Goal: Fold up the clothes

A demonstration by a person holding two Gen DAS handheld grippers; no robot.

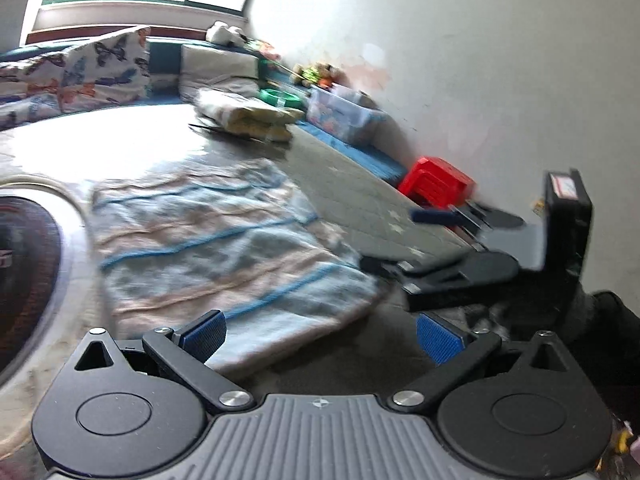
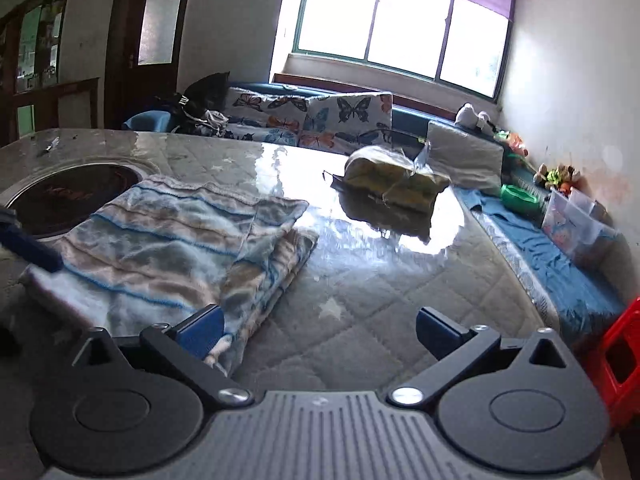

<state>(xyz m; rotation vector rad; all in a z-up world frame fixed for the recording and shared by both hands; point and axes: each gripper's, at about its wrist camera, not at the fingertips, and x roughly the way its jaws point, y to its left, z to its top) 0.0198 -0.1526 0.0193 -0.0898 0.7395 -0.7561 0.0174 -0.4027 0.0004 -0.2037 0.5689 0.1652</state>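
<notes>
Quilted grey table [image 2: 360,300] carried a blue-striped garment [image 2: 160,248] folded flat toward its near left edge, one flap doubled over; whether more folds remained could not be judged. A plastic-wrapped bundle [image 2: 396,180] sat well apart toward the far edge, blocking nothing. Left gripper [image 1: 320,336] and right gripper [image 2: 320,330] both hung wide, empty.

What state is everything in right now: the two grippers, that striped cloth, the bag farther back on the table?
Left gripper: open, holding nothing.
Right gripper: open, holding nothing.
Striped cloth: folded over, lying on the table.
Yellow bag: lying on the table, untouched.
Red stool: standing beside the table.
</notes>
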